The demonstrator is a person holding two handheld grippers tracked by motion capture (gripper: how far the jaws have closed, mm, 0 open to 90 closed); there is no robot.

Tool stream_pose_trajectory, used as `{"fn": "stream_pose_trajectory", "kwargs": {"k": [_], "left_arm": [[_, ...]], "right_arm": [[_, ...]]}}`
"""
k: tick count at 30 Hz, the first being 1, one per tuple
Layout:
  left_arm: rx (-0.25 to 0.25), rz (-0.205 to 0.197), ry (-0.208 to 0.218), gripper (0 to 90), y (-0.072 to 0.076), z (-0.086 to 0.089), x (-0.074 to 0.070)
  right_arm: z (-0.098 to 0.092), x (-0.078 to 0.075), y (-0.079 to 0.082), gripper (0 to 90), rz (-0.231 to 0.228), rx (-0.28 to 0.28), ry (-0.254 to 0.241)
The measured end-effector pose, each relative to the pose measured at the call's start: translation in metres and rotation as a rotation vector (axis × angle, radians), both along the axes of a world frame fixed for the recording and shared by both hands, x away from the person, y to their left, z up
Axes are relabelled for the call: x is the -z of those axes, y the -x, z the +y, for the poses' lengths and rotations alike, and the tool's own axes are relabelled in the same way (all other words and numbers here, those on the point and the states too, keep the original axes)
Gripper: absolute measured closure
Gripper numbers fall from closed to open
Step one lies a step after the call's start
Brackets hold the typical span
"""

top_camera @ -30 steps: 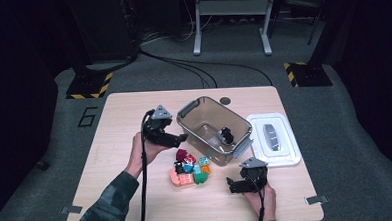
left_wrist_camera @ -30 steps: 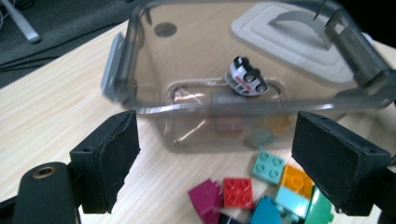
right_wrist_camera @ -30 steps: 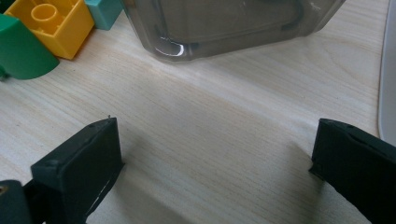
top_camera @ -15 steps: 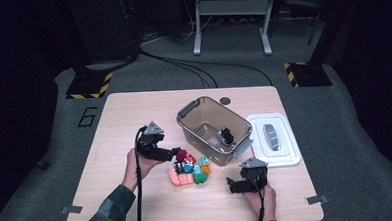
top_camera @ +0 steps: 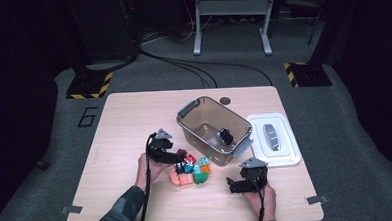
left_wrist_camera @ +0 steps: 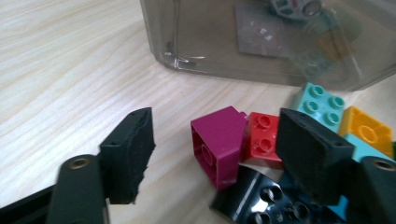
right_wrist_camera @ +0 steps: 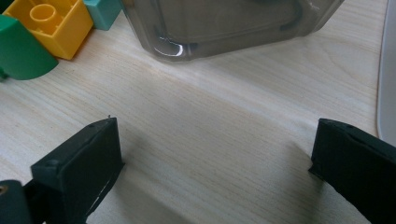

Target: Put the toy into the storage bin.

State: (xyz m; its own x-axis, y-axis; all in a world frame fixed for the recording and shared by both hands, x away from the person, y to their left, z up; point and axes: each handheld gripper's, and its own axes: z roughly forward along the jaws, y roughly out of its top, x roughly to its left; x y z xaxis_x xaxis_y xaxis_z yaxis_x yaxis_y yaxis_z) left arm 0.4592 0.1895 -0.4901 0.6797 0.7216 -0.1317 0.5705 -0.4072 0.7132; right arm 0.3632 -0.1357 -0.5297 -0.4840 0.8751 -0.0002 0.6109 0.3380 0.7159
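High view: my left gripper (top_camera: 179,167) has come down onto the brick pile beside the clear bin (top_camera: 199,121) on the table (top_camera: 114,124), its jaws just narrowing. They are not yet pressing; the magenta brick (left_wrist_camera: 218,143) stands between them, nearer the right jaw. A grasp looks imminent. My right gripper (top_camera: 231,185) rests wide open, empty.
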Motion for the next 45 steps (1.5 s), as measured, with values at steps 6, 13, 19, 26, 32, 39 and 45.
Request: {"fn": "stream_pose_trajectory", "kwargs": {"k": [6, 13, 19, 26, 32, 39, 45], "left_arm": [[0.042, 0.029, -0.017, 43.7, -0.009, -0.004, 0.011], [0.061, 0.023, -0.010, 58.8, -0.010, 0.000, 0.017], [0.057, 0.013, -0.015, 59.8, -0.008, 0.004, 0.017], [0.046, -0.002, -0.035, 60.1, -0.006, 0.014, 0.016], [0.045, -0.016, -0.035, 60.1, -0.005, 0.017, 0.011], [0.049, -0.023, -0.036, 60.2, -0.006, 0.019, 0.001], [0.041, -0.042, -0.035, 60.1, -0.005, 0.027, -0.009]], "right_arm": [[0.000, 0.000, 0.000, 0.8, 0.000, 0.000, 0.000], [0.000, 0.000, 0.000, 0.9, -0.002, 0.001, 0.002], [0.000, 0.000, 0.000, 1.1, -0.002, 0.001, 0.003], [0.000, 0.000, 0.000, 1.2, -0.002, 0.002, 0.002], [0.000, 0.000, 0.000, 1.2, -0.002, 0.002, 0.002], [0.000, 0.000, 0.000, 1.2, -0.003, 0.002, 0.002], [0.000, 0.000, 0.000, 1.2, -0.002, 0.002, 0.002]]}}
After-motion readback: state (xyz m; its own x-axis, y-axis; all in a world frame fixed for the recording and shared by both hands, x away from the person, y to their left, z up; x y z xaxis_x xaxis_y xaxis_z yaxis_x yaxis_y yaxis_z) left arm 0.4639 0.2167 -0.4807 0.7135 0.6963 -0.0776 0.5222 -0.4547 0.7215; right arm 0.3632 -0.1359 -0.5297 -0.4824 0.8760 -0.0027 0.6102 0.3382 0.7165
